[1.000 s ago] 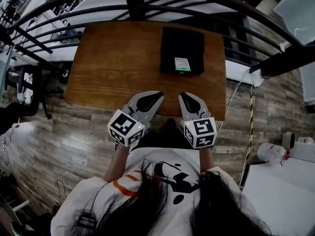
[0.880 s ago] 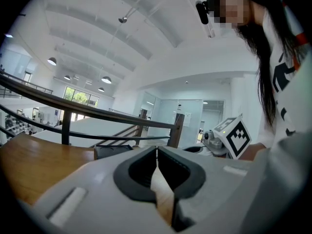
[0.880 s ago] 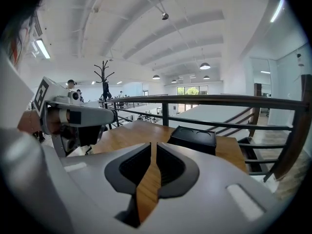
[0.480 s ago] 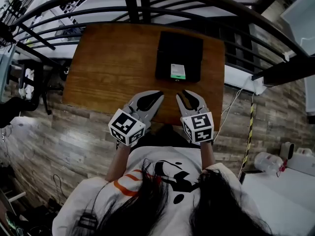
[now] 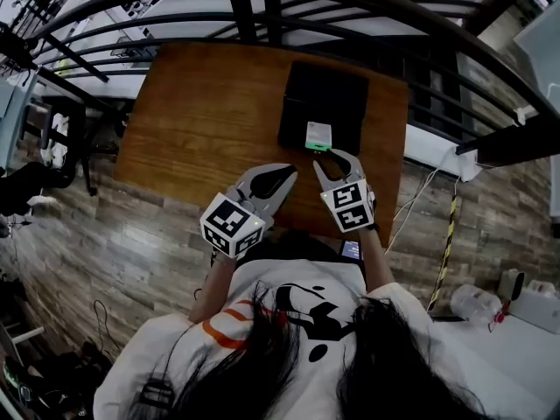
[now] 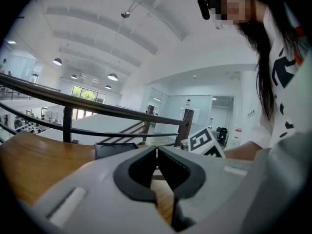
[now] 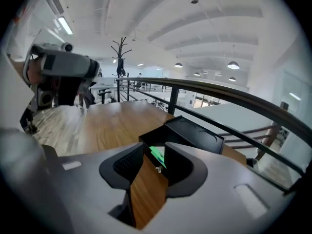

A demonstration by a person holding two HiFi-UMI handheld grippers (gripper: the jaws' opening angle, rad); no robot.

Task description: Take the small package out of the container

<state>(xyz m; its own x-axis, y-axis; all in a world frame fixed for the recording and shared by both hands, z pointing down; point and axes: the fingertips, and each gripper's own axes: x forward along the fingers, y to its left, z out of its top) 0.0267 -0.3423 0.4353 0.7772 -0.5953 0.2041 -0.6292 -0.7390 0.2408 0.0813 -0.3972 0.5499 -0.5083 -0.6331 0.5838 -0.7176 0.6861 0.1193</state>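
A black open container (image 5: 325,94) lies on the wooden table (image 5: 201,103), its lid folded back on the far side. In its near end rests the small white and green package (image 5: 318,136). My right gripper (image 5: 337,158) is open just short of the container's near edge, jaws pointing at the package. In the right gripper view the green package (image 7: 157,155) shows beyond the gap of the right gripper (image 7: 155,151), inside the container (image 7: 190,130). My left gripper (image 5: 290,172) is shut and empty to the left, over the table's near edge. The left gripper (image 6: 156,151) shows its jaws touching.
A dark metal railing (image 5: 262,7) curves behind the table. The table's left half is bare wood. A cable (image 5: 411,191) hangs at the right past the table's edge. In the left gripper view the container (image 6: 114,149) lies ahead left and the right gripper's marker cube (image 6: 204,141) stands right.
My right gripper has moved forward to the container's near edge and its jaws have opened. The left gripper has stayed about where it was, still shut.
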